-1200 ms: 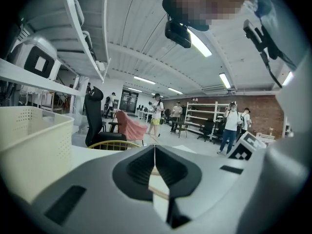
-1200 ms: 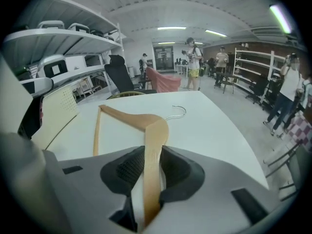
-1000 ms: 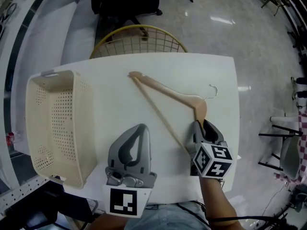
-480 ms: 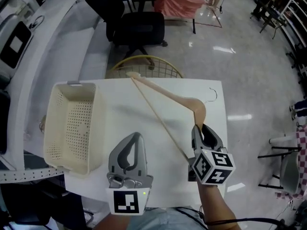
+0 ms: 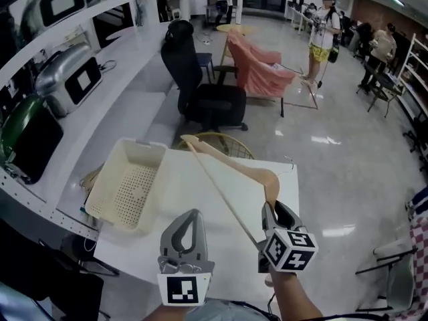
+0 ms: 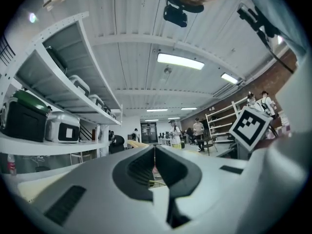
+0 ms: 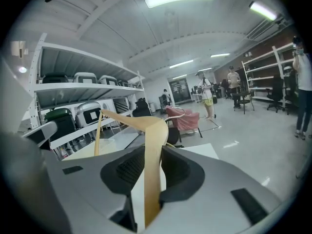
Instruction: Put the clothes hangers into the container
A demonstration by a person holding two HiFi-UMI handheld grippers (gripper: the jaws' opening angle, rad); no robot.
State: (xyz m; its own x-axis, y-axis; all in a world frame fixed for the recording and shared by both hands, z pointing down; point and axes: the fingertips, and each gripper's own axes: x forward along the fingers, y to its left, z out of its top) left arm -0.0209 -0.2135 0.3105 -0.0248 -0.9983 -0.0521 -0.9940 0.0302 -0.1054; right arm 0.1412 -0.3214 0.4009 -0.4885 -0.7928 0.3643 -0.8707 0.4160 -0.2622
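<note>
Head view: above the white desk (image 5: 180,199), the right tongs (image 5: 273,209), forearm reaching in from the near edge, clamp a wooden hanger (image 5: 231,172) that slants far-left. The cream container (image 5: 142,144) sits at the desk's left. Left gripper view: the left tongs (image 6: 154,156) are pressed together, empty, pointing far. Right gripper view: the hanger's end is pinched between the pads.

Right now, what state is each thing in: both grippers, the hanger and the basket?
Left gripper: jaws together, holding nothing.
Right gripper: jaws closed on the wooden hanger.
Wooden hanger: gripped at one end, angled up from the jaws, not yet in the basket.
Basket: upright on the table's left side, empty.
</note>
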